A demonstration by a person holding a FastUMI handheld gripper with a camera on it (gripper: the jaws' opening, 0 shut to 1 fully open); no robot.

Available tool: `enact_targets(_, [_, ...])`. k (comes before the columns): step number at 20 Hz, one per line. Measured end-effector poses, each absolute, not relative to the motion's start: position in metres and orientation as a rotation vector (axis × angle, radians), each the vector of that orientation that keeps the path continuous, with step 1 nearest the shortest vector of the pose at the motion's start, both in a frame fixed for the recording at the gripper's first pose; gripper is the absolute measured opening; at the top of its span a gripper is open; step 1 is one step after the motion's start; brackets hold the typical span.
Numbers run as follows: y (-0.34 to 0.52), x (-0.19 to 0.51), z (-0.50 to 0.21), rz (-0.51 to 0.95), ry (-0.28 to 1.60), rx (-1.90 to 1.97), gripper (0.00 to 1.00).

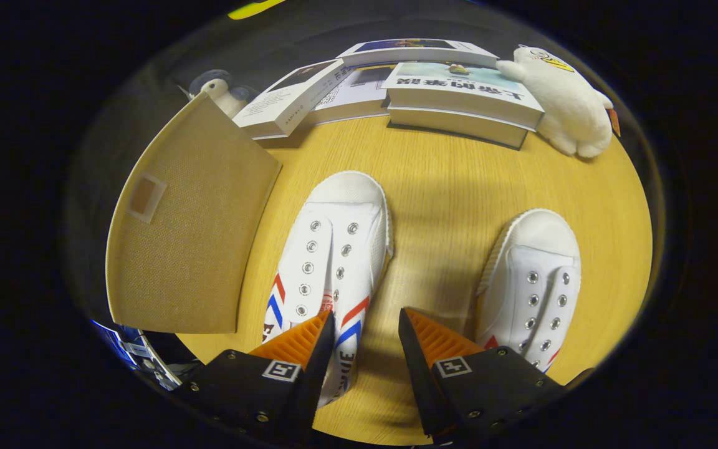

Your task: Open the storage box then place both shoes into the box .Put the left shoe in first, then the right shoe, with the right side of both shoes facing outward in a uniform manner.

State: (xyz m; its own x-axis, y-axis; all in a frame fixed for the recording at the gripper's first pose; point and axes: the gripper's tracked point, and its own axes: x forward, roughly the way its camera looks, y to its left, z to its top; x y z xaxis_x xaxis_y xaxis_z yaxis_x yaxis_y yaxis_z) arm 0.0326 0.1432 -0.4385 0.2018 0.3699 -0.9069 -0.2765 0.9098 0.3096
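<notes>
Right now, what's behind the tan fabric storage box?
Behind the tan fabric storage box, a grey-and-white plush toy pokes out by a tilted white book; its body is covered by the box. The gripper is open above the shoes.

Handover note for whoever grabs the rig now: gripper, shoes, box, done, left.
Gripper: open, holding nothing, hovering over the near end of the left shoe.
Right shoe: beside it on the table, toe pointing away, untouched.
Storage box: tan fabric, left of the shoes; its inside is hidden, so whether it is open is unclear.
Done: no shoe is in the box.
Left: open box if needed, left shoe in, then right.
</notes>
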Motion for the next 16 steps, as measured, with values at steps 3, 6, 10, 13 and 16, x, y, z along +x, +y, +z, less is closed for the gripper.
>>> enact_targets(3, [0.145,0.03,-0.428,0.475,1.299,0.137,0.27])
enact_targets(6, [0.146,0.029,-0.433,0.44,1.294,0.197,0.06])
enact_targets(10, [0.144,0.027,-0.425,0.422,1.309,0.193,0.01])
enact_targets(13, [0.147,0.025,-0.404,0.416,1.319,0.249,0.01])
enact_targets(16, [0.145,0.028,-0.377,0.416,1.308,0.254,0.01])
